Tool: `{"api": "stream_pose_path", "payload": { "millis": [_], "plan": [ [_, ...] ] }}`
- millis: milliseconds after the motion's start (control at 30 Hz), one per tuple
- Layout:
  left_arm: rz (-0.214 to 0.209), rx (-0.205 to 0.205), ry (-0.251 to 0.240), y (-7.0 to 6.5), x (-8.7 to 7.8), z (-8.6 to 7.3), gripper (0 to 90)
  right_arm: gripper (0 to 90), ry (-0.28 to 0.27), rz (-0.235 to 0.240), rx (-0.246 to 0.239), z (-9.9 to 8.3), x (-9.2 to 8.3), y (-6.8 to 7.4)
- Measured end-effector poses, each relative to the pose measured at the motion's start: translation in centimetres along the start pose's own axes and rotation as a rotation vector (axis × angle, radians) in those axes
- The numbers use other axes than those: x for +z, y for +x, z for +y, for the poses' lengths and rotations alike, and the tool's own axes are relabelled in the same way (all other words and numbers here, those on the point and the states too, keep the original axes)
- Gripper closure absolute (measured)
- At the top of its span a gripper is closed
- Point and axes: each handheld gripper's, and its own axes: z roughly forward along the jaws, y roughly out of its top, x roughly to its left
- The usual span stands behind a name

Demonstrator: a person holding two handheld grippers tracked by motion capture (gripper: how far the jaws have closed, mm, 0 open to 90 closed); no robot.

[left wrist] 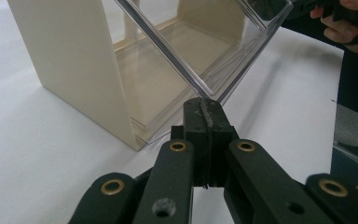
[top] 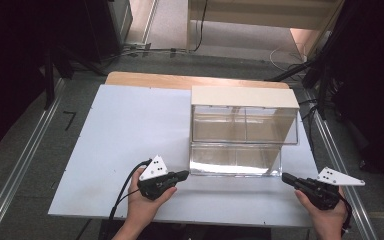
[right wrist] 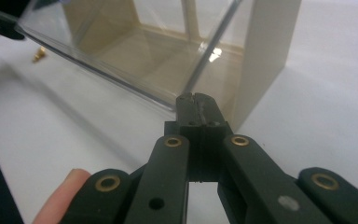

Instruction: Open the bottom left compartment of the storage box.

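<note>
A cream cabinet (top: 244, 96) with clear fronts stands on the white table (top: 125, 135), right of centre. Its lower clear bin (top: 230, 160) is tilted out toward me. My left gripper (top: 184, 174) meets the bin's front left corner. In the left gripper view the jaws (left wrist: 204, 103) are shut with the bin's clear rim (left wrist: 168, 51) running in between the tips. My right gripper (top: 285, 176) is at the front right corner. In the right gripper view it (right wrist: 195, 99) is likewise shut on the clear rim (right wrist: 209, 51).
A small brass piece (right wrist: 39, 53) lies on the table beyond the bin. The cabinet's cream side wall (left wrist: 70, 65) stands to the left in the left gripper view. Metal rails (top: 25, 150) run along the floor on both sides, with dark stands (top: 330, 70) at the back.
</note>
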Motion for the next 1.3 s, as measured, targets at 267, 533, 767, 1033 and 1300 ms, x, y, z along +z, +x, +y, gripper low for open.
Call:
{"api": "stream_pose_path", "payload": {
  "millis": [267, 533, 767, 1033, 1300],
  "plan": [
    [-0.005, -0.003, -0.01, -0.1, 0.0, 0.1, 90.0, 88.7, -0.009, 0.017, -0.011, 0.0, -0.2, 0.0],
    [-0.007, -0.002, -0.011, -0.1, 0.0, 0.1, 90.0, 88.7, 0.019, 0.006, -0.009, -0.1, 0.2, 0.0],
    [-0.01, -0.005, -0.014, -0.1, -0.1, 0.1, 90.0, 88.7, -0.016, 0.033, -0.017, 0.0, -0.3, -0.1],
    [-0.01, -0.003, -0.015, -0.1, -0.1, 0.1, 90.0, 88.7, 0.022, 0.013, -0.013, -0.1, 0.2, -0.1],
    [-0.008, -0.008, -0.013, 0.0, 0.0, 0.1, 90.0, 88.7, -0.032, 0.05, -0.075, -1.0, 0.3, -0.3]
  ]
}}
